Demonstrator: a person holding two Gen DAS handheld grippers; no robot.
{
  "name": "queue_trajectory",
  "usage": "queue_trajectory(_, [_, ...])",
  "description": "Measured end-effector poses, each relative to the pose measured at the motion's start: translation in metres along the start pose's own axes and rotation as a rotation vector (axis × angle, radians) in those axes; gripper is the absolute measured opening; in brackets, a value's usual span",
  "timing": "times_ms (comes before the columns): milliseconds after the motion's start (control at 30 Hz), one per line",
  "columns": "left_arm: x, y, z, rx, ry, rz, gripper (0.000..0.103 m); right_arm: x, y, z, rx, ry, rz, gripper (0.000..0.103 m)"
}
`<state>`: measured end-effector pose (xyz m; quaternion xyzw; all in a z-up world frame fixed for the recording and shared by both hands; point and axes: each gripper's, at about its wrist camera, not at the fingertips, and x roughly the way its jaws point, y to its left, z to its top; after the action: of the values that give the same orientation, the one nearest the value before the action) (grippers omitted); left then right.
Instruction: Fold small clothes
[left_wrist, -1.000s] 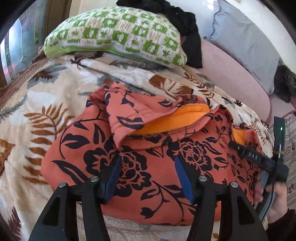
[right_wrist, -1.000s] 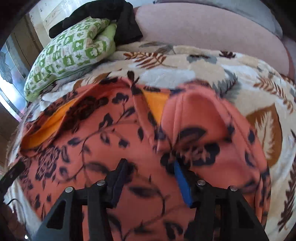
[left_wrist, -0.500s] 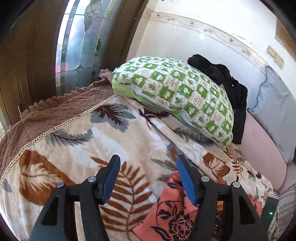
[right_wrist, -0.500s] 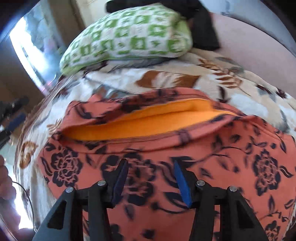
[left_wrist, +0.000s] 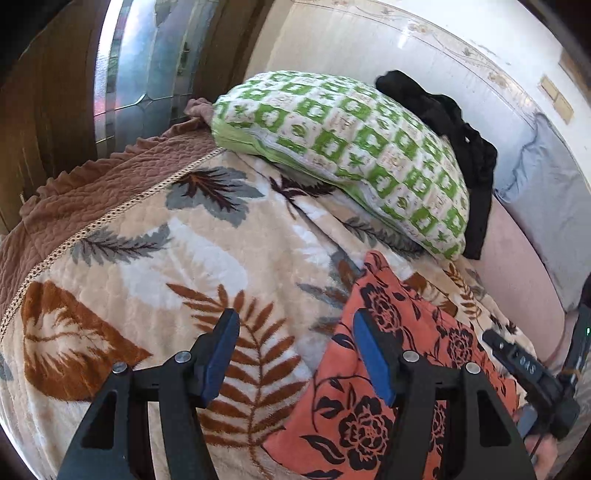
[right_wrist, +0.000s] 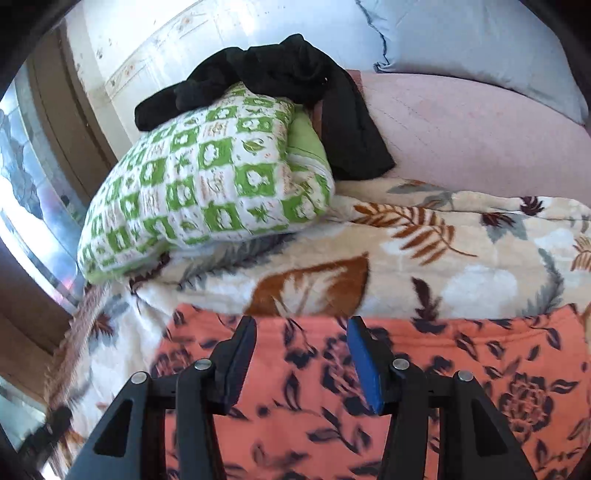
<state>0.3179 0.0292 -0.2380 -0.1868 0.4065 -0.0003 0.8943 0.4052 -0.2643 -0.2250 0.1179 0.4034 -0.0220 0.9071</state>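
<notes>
An orange garment with a black flower print (left_wrist: 369, 424) (right_wrist: 461, 387) lies on a leaf-patterned blanket (left_wrist: 166, 266) (right_wrist: 424, 251) on the bed. My left gripper (left_wrist: 293, 339) hovers open above the blanket at the garment's left edge, nothing between its blue pads. My right gripper (right_wrist: 301, 341) hangs open above the garment's far edge, also holding nothing. The right gripper's body and the person's hand (left_wrist: 543, 450) show at the lower right of the left wrist view.
A green-and-white checked pillow (left_wrist: 351, 147) (right_wrist: 207, 177) lies at the head of the bed with a black garment (left_wrist: 461, 140) (right_wrist: 295, 74) draped behind it. A pink cushion (right_wrist: 461, 129), a grey-blue pillow (right_wrist: 480, 40) and a brown quilted cover (left_wrist: 92, 195) border the blanket.
Both grippers have lifted and drawn back from the garment. The left one swung left over the bare blanket. The garment's orange lining, open before, no longer shows.
</notes>
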Motion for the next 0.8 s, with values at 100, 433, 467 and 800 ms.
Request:
queue_trajectory(100, [0.000,-0.033,-0.015,0.138,0.020,-0.023,0.065,-0.045,-0.054,-0.048,0.017,0.005,-0.068,0.055])
queue_trajectory(433, [0.057,-0.059,-0.073,0.316,0.266,0.168,0.078,-0.117,-0.174,-0.189,0.138,0.064,-0.189,0.036])
queue_trajectory(467, [0.053,-0.058,-0.073,0.310,0.257,0.170,0.078,-0.121,-0.173,-0.192,0.160,0.091,-0.187,0.036])
queue_trajectory(800, [0.015,-0.003,-0.084,0.152,0.256,0.141,0.089,-0.146,-0.199,-0.212,0.381,0.156,0.035,0.038])
